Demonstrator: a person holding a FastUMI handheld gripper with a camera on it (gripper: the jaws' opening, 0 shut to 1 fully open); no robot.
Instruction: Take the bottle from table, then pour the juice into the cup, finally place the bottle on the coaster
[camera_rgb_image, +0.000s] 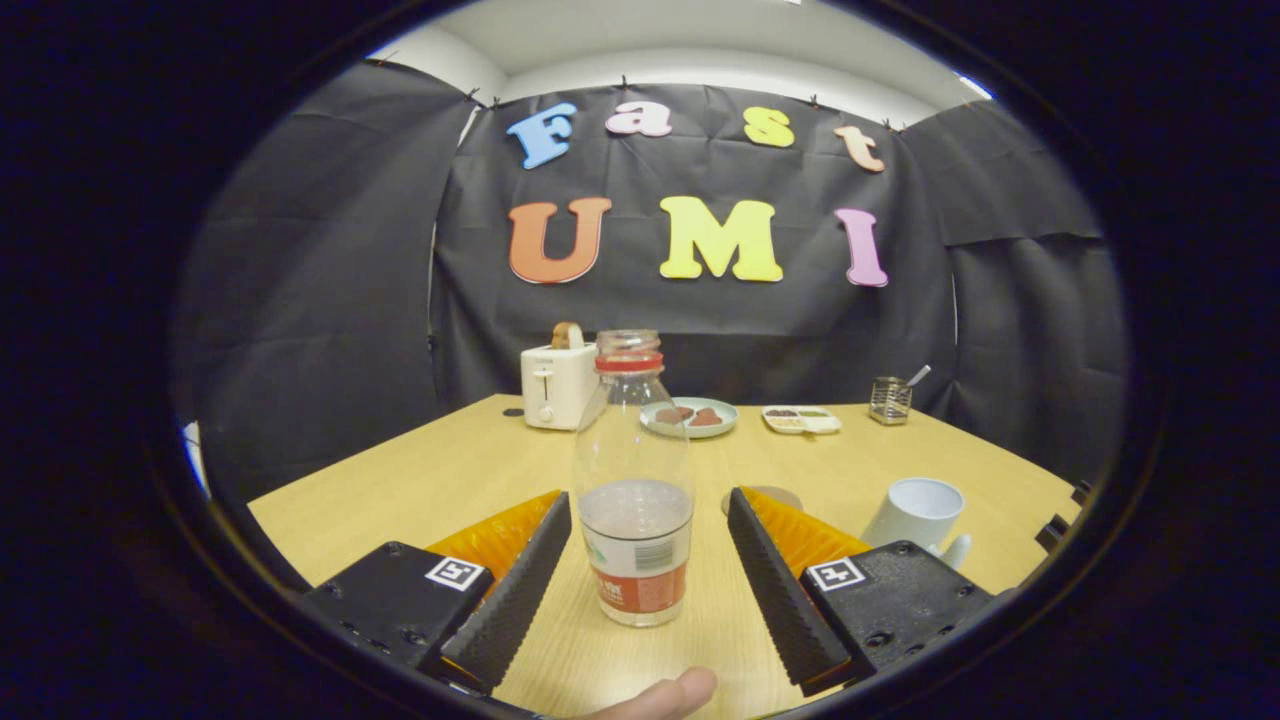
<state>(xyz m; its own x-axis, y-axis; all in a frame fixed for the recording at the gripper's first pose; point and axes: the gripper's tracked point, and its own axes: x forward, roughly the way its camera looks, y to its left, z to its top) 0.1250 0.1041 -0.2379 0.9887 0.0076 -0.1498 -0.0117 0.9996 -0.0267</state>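
A clear plastic bottle (633, 480) with a red neck ring, no cap and a little juice in its lower part stands upright on the wooden table (420, 480). It sits between the fingers of my gripper (648, 510), which is open with a gap on each side of the bottle. A white cup (915, 512) stands to the right, just beyond the right finger. A round brown coaster (775, 494) lies flat on the table past the right finger's tip, partly hidden by it.
At the table's back stand a white toaster (555, 385) with a slice in it, a plate (690, 417) of food, a small white tray (801, 419) and a wire holder (889, 400). A person's fingertip (670, 693) shows below the bottle.
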